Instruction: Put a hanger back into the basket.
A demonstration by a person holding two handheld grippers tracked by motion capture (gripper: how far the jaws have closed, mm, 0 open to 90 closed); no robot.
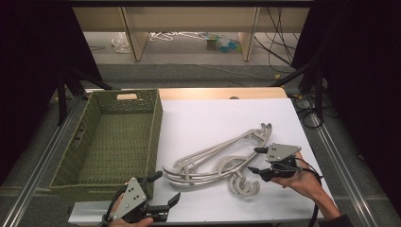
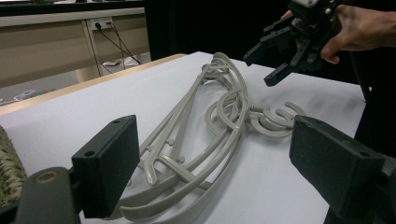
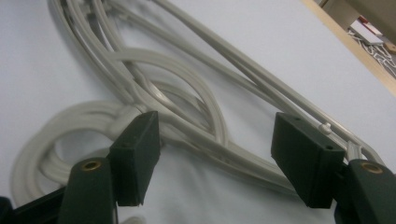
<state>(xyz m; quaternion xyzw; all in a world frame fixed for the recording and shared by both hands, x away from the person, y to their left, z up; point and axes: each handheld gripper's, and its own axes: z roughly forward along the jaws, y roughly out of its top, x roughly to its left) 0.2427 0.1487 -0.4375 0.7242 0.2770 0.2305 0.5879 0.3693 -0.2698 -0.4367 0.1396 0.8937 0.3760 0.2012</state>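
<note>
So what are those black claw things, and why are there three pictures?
They are hand-held grabbers. A person holds one in each hand: the left gripper and the right gripper. One picture looks down from above the table. The other two come from small cameras riding on each grabber, so you see its own black fingers up close. On the white table lies a heap of grey plastic clothes hangers, beside a green woven basket. Both grabbers are open and hold nothing; the right one's fingers stand on either side of the hangers.
</note>
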